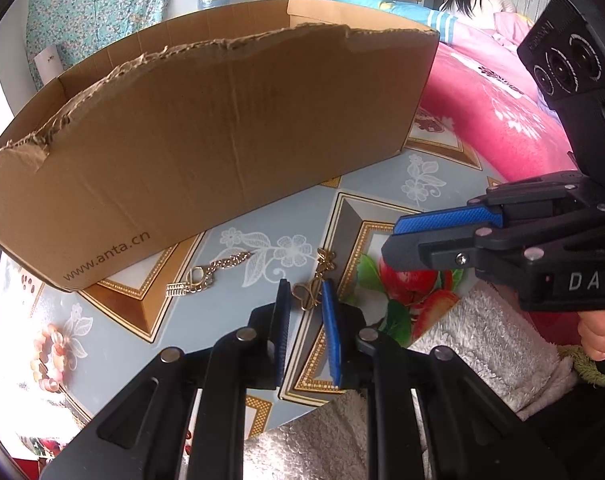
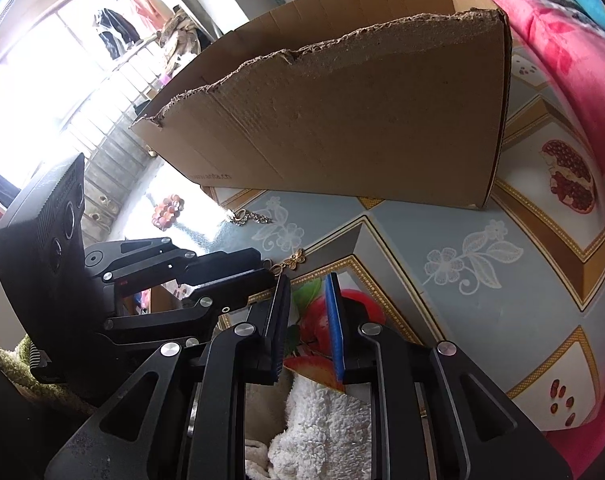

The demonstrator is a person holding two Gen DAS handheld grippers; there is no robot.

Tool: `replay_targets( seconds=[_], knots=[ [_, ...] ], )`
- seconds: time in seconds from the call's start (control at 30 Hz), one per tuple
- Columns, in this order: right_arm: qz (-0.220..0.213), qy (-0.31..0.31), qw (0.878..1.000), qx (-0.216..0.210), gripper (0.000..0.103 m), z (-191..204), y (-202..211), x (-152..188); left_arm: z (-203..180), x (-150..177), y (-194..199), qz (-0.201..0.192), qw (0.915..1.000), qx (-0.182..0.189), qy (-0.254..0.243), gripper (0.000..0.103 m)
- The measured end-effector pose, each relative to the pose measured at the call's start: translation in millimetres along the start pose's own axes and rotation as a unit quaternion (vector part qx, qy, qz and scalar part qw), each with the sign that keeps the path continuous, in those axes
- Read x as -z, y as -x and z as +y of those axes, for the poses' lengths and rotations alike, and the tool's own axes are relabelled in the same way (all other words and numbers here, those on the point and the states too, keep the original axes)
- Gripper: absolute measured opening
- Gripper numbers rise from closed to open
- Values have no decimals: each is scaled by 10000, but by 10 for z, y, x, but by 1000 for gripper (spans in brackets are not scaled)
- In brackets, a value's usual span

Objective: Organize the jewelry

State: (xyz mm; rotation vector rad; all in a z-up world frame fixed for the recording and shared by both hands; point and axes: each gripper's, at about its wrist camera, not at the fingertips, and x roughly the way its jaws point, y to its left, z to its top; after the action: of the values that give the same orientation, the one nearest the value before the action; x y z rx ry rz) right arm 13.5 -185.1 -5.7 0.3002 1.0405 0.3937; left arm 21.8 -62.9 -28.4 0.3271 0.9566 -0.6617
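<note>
Near the lens, the left gripper (image 1: pixel 306 294) is seen with its jaws narrowly parted, a gold butterfly chain (image 1: pixel 316 282) lying between the fingertips; whether the pads press on it cannot be told. To the right, the right gripper (image 2: pixel 308 292) is held with a narrow gap and nothing between its jaws. A white fleece cloth (image 1: pixel 482 332) hangs over the near table edge. Farther off, a torn-rimmed cardboard box (image 1: pixel 206 136) is set across the patterned table (image 1: pixel 382 184), leaving a strip of open surface between box and near edge. Three jewelry pieces are counted outside the box: the butterfly chain, a second gold chain (image 1: pixel 210 272) just beside the box's near wall, and a bead bracelet (image 1: pixel 48 360) far left by the table edge.
</note>
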Motion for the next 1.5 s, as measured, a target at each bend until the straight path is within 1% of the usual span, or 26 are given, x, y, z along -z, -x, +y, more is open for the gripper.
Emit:
replay_targets(
  seconds=[0.13, 0.17, 0.2, 0.27, 0.3, 0.33, 0.5, 0.63, 0.93, 1.03, 1.07, 1.23, 1.37, 1.4, 1.43, 1.5],
  knots=[
    [-69, 380, 9992, 144, 18, 171, -24, -2, 86, 14, 36, 10, 9996, 140, 228, 15],
    [-87, 527, 9985, 153, 21, 236, -32, 6, 135, 29, 59, -7, 9993, 164, 332, 16],
    [-104, 686, 9974, 172, 27, 310, -51, 18, 169, 43, 75, -21, 9991, 166, 400, 15],
    [-135, 1073, 9938, 251, 35, 460, -93, 39, 249, 66, 113, -58, 9985, 100, 530, 15],
    [-132, 1222, 9920, 272, 36, 521, -124, 52, 283, 76, 127, -73, 9983, 70, 578, 15],
    [-99, 1379, 9899, 325, 36, 584, -176, 64, 318, 87, 143, -92, 9980, 39, 630, 15],
    [56, 1694, 9833, 663, 36, 731, -399, 94, 436, 134, 196, -185, 9963, 5, 839, 15],
    [-14, 1816, 9797, 845, 36, 755, -477, 98, 470, 157, 216, -233, 9960, 73, 856, 16],
    [-113, 2065, 9719, 1121, 26, 757, -514, 85, 514, 175, 175, -266, 9953, 224, 903, 15],
    [-108, 2090, 9713, 1129, 21, 746, -522, 85, 551, 186, 200, -287, 9949, 230, 935, 15],
    [-109, 2131, 9703, 1140, 18, 746, -515, 92, 564, 190, 207, -296, 9948, 231, 945, 15],
    [-129, 2130, 9708, 1100, 18, 745, -533, 83, 595, 210, 238, -317, 9944, 212, 989, 15],
    [-125, 1991, 9751, 971, 16, 707, -534, 62, 587, 213, 268, -339, 9945, 184, 972, 15],
    [-123, 1971, 9760, 922, 7, 685, -496, 58, 583, 213, 276, -343, 9946, 180, 967, 15],
    [-96, 1955, 9766, 888, 2, 676, -487, 52, 581, 212, 280, -345, 9946, 176, 962, 15],
    [-88, 1926, 9774, 865, 2, 670, -472, 50, 572, 210, 289, -346, 9947, 167, 953, 15]
  ],
)
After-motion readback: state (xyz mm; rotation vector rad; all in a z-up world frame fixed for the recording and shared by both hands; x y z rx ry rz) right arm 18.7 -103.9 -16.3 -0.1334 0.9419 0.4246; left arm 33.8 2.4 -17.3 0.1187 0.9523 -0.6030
